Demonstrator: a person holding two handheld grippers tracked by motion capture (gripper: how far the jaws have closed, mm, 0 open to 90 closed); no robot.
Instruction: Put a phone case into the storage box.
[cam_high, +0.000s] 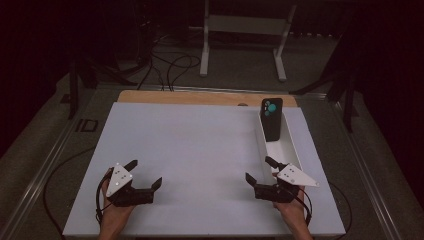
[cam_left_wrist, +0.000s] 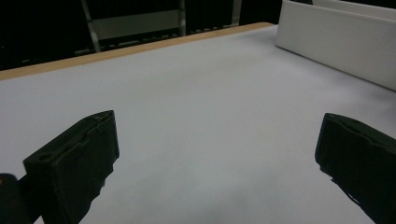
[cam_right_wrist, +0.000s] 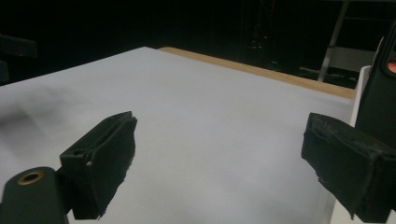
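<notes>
A dark phone (cam_high: 272, 119) with teal camera rings leans upright at the far end of a long white tray (cam_high: 290, 150) on the right of the table. My left gripper (cam_high: 145, 174) rests near the front left of the white mat, open, nothing between its jaws. My right gripper (cam_high: 261, 171) sits at the front right, just beside the tray's near end, also open and empty. In the right gripper view the phone's dark edge (cam_right_wrist: 378, 93) rises at the far right behind my gripper (cam_right_wrist: 224, 163). The tray's white wall (cam_left_wrist: 336, 42) shows at the upper right of the left gripper view, beyond my gripper (cam_left_wrist: 217, 158).
The white mat (cam_high: 190, 155) covers most of a wooden table, whose bare edge (cam_high: 200, 97) shows at the back. Beyond it stand a white frame's legs (cam_high: 205, 45) and floor cables (cam_high: 172, 65). A metal rail (cam_high: 45, 160) runs along the left.
</notes>
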